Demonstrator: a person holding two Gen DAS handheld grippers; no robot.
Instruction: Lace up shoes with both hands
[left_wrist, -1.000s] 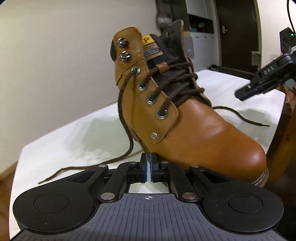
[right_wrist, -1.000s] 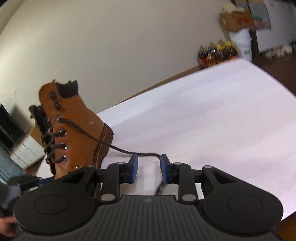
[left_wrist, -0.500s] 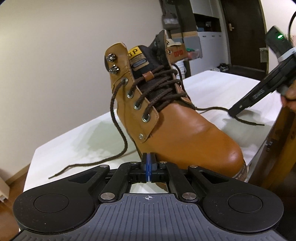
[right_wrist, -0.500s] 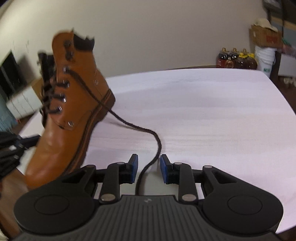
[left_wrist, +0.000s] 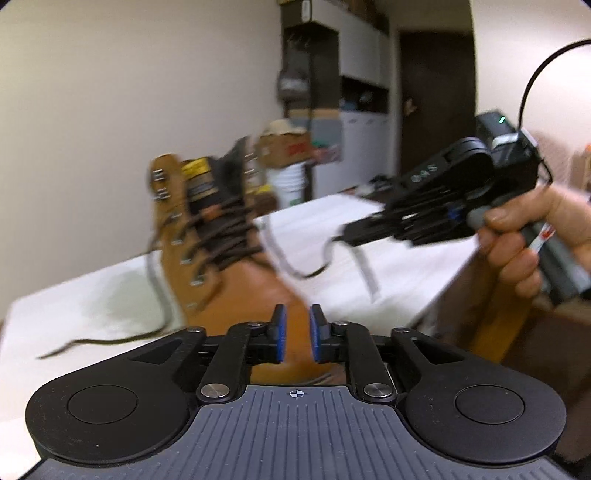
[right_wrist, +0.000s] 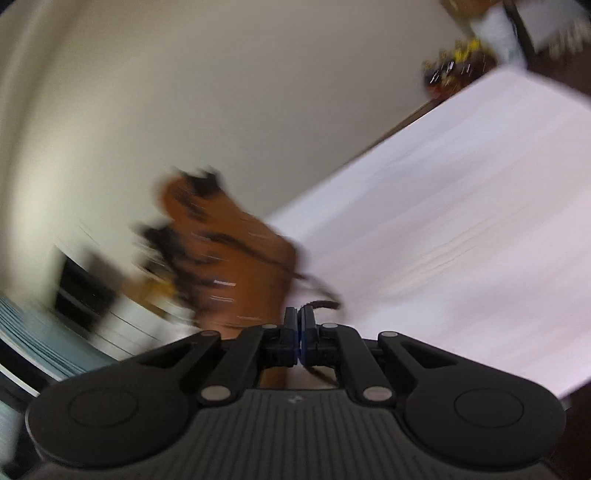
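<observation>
Centre-left of the left wrist view: tan boot (left_wrist: 236, 280) standing on the white table (left_wrist: 406, 266), dark laces crossed up the eyelets, heavy motion blur. Left gripper (left_wrist: 294, 332) sits low centre, blue pads apart with a clear gap, nothing between them, boot toe just behind. One loose lace end (left_wrist: 110, 341) trails off the boot toward the lower left across the table.

Right side of the same view: right gripper (left_wrist: 347, 233) held in a hand (left_wrist: 535, 236), tips pointing left toward the boot. The other lace (left_wrist: 310, 271) sags from those tips down toward the boot.

Right wrist view, lower centre: right gripper (right_wrist: 299, 328) clenched, pads pressed together, a dark lace (right_wrist: 321, 304) coming out just at the tips and running up left to the boot (right_wrist: 236, 266). Looks pinched on the lace. Boot is centre-left, badly smeared; table (right_wrist: 461, 240) fills the right half.

Background upper right: blurred bottles (right_wrist: 450, 72) on the floor by the wall.
</observation>
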